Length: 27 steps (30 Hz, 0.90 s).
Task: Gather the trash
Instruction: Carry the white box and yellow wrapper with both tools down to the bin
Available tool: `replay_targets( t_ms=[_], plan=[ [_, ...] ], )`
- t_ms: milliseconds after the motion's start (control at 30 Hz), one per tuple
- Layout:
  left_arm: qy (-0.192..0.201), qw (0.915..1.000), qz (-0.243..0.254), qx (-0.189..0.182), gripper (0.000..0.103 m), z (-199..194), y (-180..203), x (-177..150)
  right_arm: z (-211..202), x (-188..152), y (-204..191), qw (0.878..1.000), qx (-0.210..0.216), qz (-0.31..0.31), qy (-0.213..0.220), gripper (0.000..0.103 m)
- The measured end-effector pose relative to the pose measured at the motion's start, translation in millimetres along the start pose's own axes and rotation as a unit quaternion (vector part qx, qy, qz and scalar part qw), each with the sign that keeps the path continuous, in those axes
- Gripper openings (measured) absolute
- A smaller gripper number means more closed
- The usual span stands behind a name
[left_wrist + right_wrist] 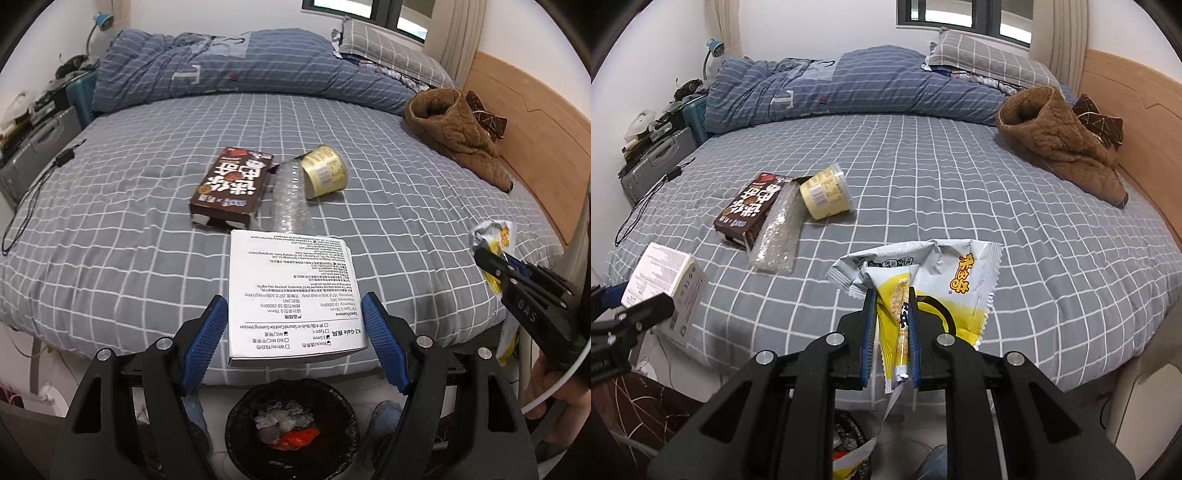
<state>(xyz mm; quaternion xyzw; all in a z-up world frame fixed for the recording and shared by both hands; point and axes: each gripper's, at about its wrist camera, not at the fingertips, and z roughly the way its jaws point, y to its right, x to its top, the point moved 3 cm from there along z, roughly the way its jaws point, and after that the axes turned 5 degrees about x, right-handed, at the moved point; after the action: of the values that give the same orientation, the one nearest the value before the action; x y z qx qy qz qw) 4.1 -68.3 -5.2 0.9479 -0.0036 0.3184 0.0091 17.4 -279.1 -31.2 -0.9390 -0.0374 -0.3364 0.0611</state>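
My left gripper (293, 298) is shut on a white printed box (291, 280), its blue pads against the box's two sides, past the near edge of the bed. A black-lined trash bin (236, 417) with crumpled waste stands on the floor below it. My right gripper (891, 291) is shut on a yellow and white snack wrapper (945, 273), which hangs down between the fingers. On the checked sheet lie a brown carton (231, 184), a roll of bubble wrap (288, 195) and a tipped yellow cup (323, 171). The right gripper (484, 254) shows at the right edge of the left wrist view.
A brown fleece garment (1060, 144) lies by the wooden headboard (1137, 122). A folded blue duvet (849, 85) and a pillow (982, 51) fill the far side. A black cable (33, 192) trails at the left edge, beside a grey suitcase (653, 162).
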Motion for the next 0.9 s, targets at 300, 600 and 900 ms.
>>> replay_targets(
  t_ms=[300,600,900],
  plan=[
    [-0.001,1.0,-0.001,0.008,0.073,-11,-16,-18,-24,-23,-18,1.0,0.009,0.006,0.002,0.015],
    [-0.003,1.0,0.004,0.008,0.073,-20,-19,-37,-41,-46,-34,1.0,0.011,0.007,-0.002,0.015],
    [-0.004,1.0,0.0,0.002,0.073,-28,-24,-54,-53,-69,-51,1.0,0.019,0.006,-0.01,0.015]
  ],
)
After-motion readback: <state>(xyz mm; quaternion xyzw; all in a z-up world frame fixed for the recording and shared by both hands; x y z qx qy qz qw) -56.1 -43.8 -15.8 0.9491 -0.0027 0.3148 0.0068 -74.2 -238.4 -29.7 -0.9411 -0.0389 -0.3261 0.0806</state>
